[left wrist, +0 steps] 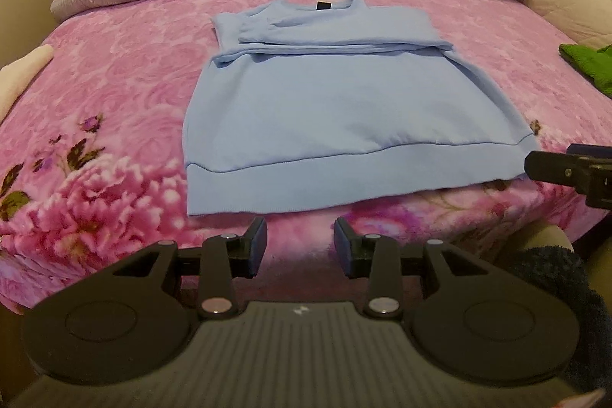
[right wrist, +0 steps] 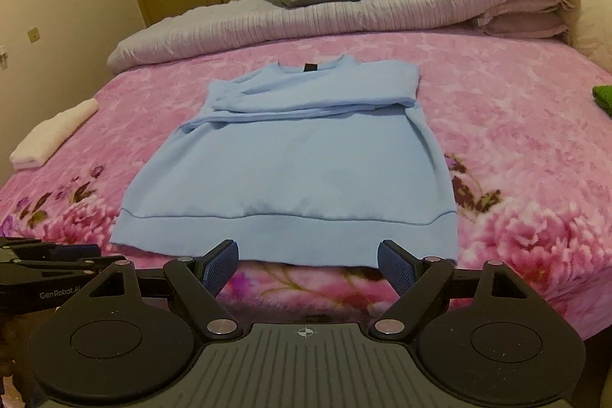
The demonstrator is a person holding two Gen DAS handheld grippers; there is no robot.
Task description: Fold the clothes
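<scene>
So we see the blue sweater (right wrist: 290, 163) lying flat in the middle of the pink bed (right wrist: 516, 125). Both sleeves are laid across its chest, one over the other, so the side parts are tucked in. The body is not yet doubled over; the bottom band lies spread out by us. We think that fold, bottom up to the neck, is what is left.

It runs long from us toward the pillows. The neck points to the far end, and the bottom band points at us.

Our left gripper (left wrist: 300, 247) hangs just in front of the bottom band, fingers apart, holding nothing. Our right gripper (right wrist: 308, 268) is near that edge too, fingers wide and holding nothing.
</scene>
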